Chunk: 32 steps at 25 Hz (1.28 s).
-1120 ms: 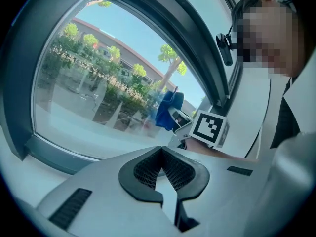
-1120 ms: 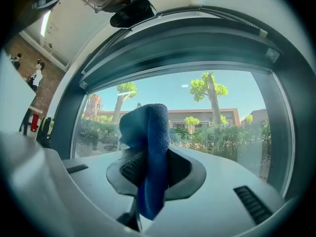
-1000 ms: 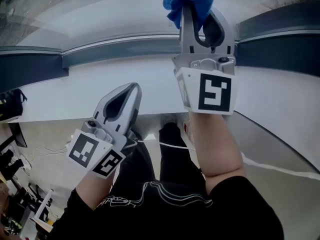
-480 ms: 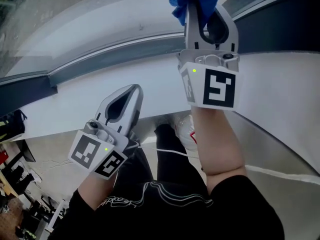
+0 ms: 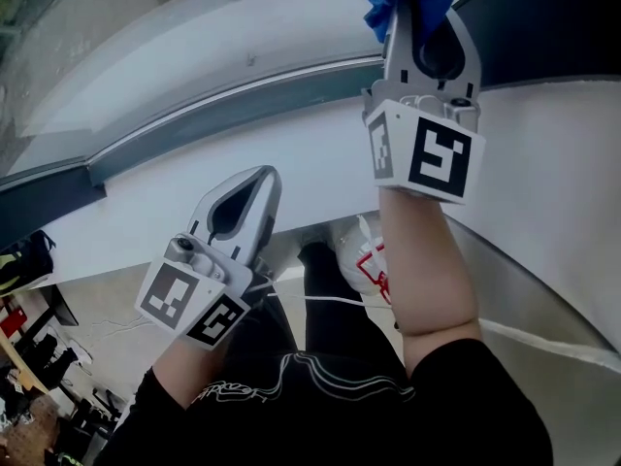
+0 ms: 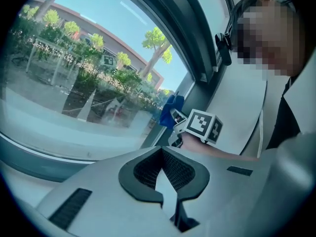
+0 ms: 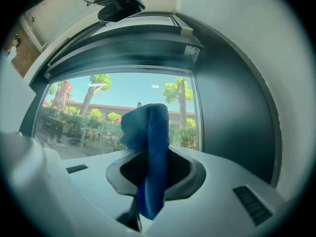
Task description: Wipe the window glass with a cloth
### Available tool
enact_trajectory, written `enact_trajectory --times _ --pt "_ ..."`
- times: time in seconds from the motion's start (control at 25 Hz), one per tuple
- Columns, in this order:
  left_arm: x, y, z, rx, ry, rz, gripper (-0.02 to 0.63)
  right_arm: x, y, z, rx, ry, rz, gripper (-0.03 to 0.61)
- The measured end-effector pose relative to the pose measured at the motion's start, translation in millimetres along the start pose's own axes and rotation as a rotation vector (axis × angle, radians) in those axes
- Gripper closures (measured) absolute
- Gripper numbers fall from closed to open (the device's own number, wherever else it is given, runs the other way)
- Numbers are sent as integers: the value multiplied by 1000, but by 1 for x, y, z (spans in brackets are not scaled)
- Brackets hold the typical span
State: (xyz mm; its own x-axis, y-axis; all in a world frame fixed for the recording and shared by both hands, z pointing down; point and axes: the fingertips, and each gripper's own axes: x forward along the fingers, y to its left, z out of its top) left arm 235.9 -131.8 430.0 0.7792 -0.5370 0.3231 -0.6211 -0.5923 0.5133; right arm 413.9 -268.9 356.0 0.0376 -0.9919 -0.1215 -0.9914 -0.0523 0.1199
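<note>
Window glass (image 7: 98, 117) fills the upper frame, and the blue cloth (image 7: 150, 147), clenched in the right tongs (image 5: 417, 27), sits near its right edge, so wiping seems under way, while the left tongs (image 5: 257, 178) are closed and empty.

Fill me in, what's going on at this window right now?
A person works at the window with a gripper in each hand. The right gripper is shut on a blue cloth and raised to the window glass, close to the dark frame; whether the cloth touches the glass can't be told. The left gripper is shut, empty, held lower over the white sill.
</note>
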Motion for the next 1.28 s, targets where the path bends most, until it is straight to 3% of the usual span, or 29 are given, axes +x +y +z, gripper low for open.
enact_trajectory --times 0.4,0.64,0.84,1.28 --pt "-3 7 3 -7 -11 9 608 -2 -22 2 0 8 -44 515" --pt "-26 28 -3 -49 -45 51 607 -13 21 11 -6 -4 56 515" --pt "-73 58 3 -77 -84 93 609 -23 100 23 1 -8 178 515" --pt "-217 156 -1 -151 -171 230 609 -70 339 28 58 37 489 515"
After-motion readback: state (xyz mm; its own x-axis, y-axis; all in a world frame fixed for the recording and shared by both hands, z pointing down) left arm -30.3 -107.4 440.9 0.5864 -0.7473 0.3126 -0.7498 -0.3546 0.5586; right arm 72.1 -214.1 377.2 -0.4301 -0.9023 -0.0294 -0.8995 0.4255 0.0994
